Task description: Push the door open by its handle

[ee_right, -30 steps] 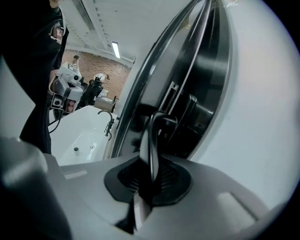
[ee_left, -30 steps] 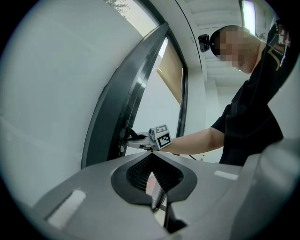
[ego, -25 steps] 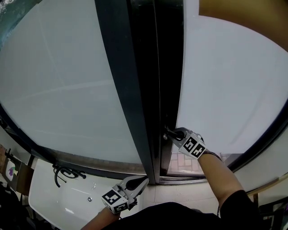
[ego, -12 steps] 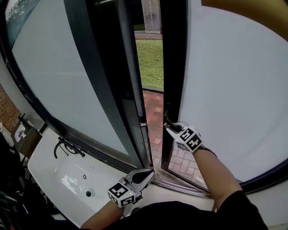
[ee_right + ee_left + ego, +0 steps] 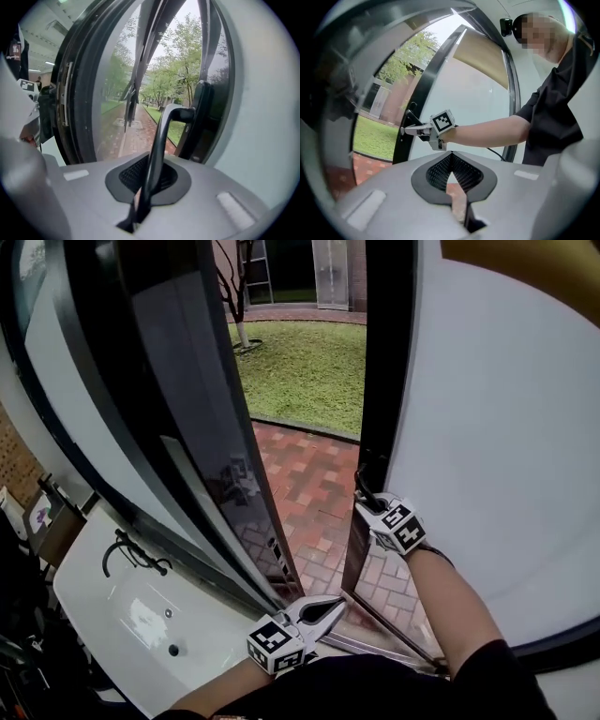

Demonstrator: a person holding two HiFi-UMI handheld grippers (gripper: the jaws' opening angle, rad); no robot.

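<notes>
Gripping the slim black metal lever handle (image 5: 161, 136) far down its shaft, the right gripper (image 5: 140, 201) has its jaws pinched hard against the bar. The handle is mounted on the dark frame edge of the tall frosted-glass door (image 5: 487, 427), which stands partly open at the right. I'd guess that door is heavy and swings stiffly. The lever looks rigid but slick, so a firm hold close to its bend should push best without slipping. The left gripper (image 5: 323, 610) hangs low near the threshold, its jaws closed together on nothing. Through the gap lie red brick paving (image 5: 309, 484) and green grass (image 5: 300, 367), and a white basin (image 5: 141, 615) with a black tap (image 5: 127, 554) sits indoors at the left.
</notes>
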